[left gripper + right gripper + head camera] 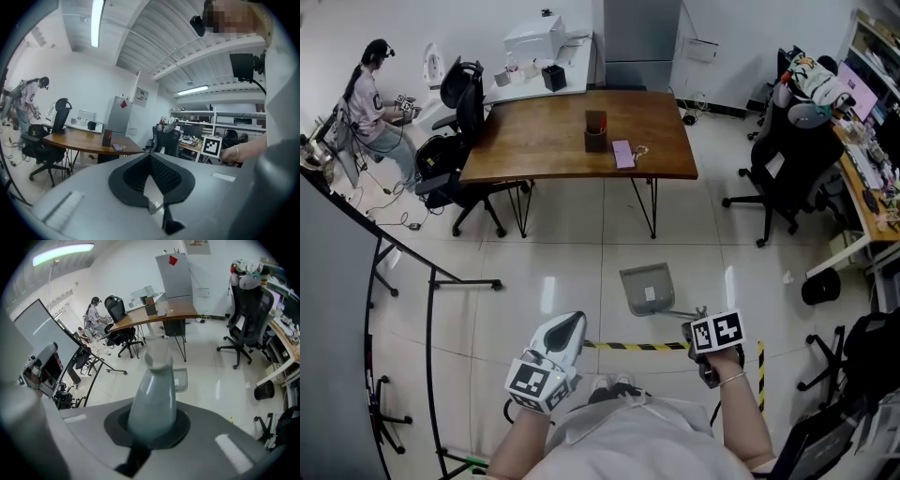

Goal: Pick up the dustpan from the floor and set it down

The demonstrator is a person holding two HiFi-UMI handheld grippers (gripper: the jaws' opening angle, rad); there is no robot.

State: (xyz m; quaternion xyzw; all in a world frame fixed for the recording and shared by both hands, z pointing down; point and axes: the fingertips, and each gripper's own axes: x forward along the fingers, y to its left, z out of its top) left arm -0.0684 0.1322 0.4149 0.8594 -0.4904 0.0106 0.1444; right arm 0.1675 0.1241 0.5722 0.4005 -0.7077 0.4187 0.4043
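Observation:
The grey dustpan hangs at the end of its long handle over the white tiled floor, just ahead of my feet; whether it touches the tiles I cannot tell. My right gripper points steeply down and is shut on the handle's near end. In the right gripper view the pale handle runs out from between the jaws of the right gripper to the pan. My left gripper is held at the left, level, away from the dustpan. In its own view the left gripper looks shut with nothing in it.
A wooden table with a small box stands ahead. Black office chairs and a cluttered desk are at the right. A black metal rack lines the left. Yellow-black tape crosses the floor. A person sits at the far left.

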